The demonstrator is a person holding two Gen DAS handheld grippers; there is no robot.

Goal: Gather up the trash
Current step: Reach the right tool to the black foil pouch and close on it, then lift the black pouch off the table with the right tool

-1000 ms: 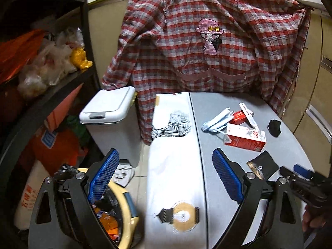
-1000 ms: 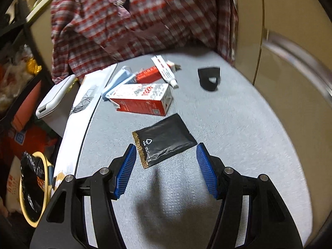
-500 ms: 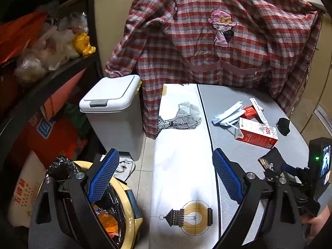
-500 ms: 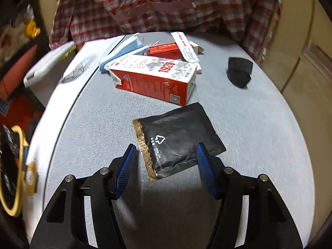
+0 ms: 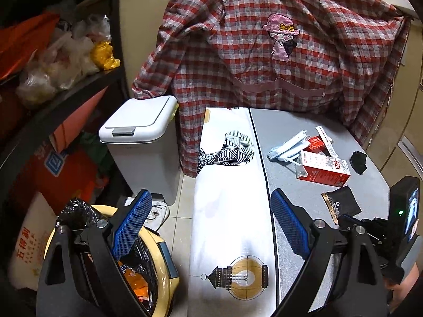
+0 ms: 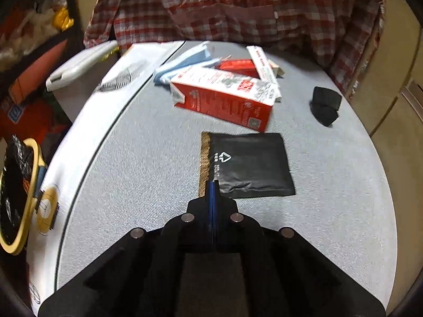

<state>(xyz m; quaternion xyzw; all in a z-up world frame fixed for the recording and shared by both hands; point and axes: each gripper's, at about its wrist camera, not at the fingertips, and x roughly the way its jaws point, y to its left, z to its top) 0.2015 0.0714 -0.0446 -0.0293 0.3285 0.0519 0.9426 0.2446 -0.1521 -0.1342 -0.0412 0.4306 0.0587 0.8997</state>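
1. Progress check: mostly still to do, I'd say. The yellow-rimmed bin (image 5: 161, 253), lined with a black bag, already has some orange wrapper in it, but the grey table (image 6: 137, 158) is still littered.
2. The right gripper (image 6: 212, 185) has just snapped its jaws together on the near corner of the black pouch (image 6: 251, 163), right by its gold zigzag edge. Looks pinched, though the pouch is still lying flat on the table.
3. The left gripper (image 5: 208, 227) is wide open and empty, hanging over the gap between the table and the bin at about 7 o'clock.
4. Still on the table: a red-and-white carton (image 6: 224, 97) at 12 o'clock from the pouch, a pale blue face mask (image 6: 185, 63) and a small red box (image 6: 238, 64) behind it, plus a little black lump (image 6: 325, 103) around 2 o'clock.
5. Textures: the pouch is matte, flat and flexible; the carton is stiff card with its spout end open; the mask is soft and floppy; the tabletop has a woven-looking grain.
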